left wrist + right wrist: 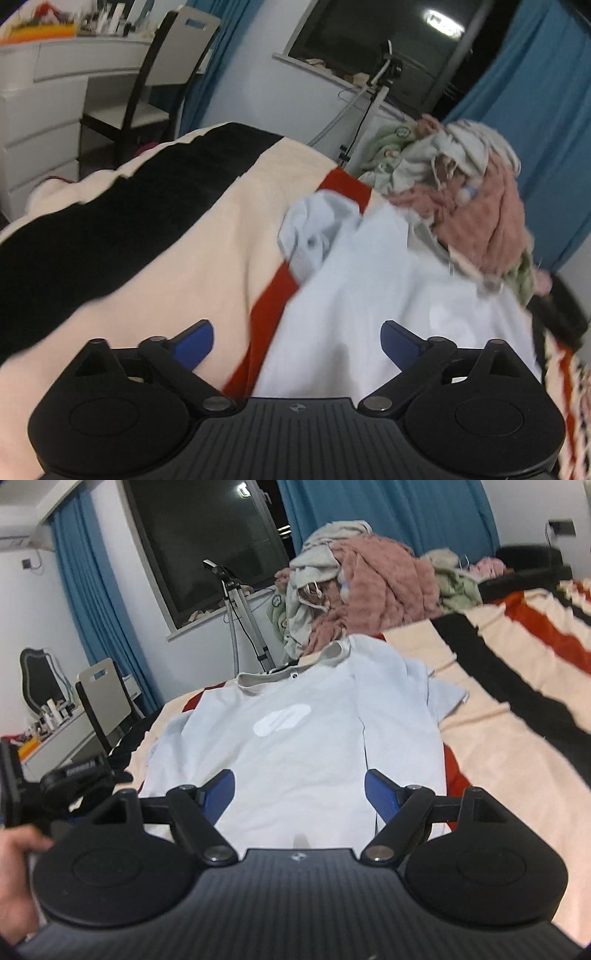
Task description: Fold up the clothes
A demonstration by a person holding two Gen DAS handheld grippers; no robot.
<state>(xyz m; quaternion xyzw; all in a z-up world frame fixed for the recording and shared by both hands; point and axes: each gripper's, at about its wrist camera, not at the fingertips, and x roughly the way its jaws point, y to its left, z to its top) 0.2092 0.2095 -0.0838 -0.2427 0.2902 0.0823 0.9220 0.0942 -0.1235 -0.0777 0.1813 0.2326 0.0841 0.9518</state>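
A pale blue T-shirt (310,746) with a white chest logo lies spread face up on the striped blanket, collar toward the far end. My right gripper (300,794) hovers open over its lower hem, nothing between the blue fingers. In the left wrist view the same T-shirt (369,295) shows its left side, with one sleeve (317,229) bunched up. My left gripper (297,341) is open above the shirt's left edge, empty. The left gripper's body (74,775) and a hand (18,878) appear at the left of the right wrist view.
A heap of unfolded clothes (369,583), pink, grey and green, sits beyond the shirt's collar. The cream, black and red blanket (517,716) stretches to the right. A tripod (240,602) with a camera, a chair (162,74) and white drawers (40,122) stand past the bed's left edge.
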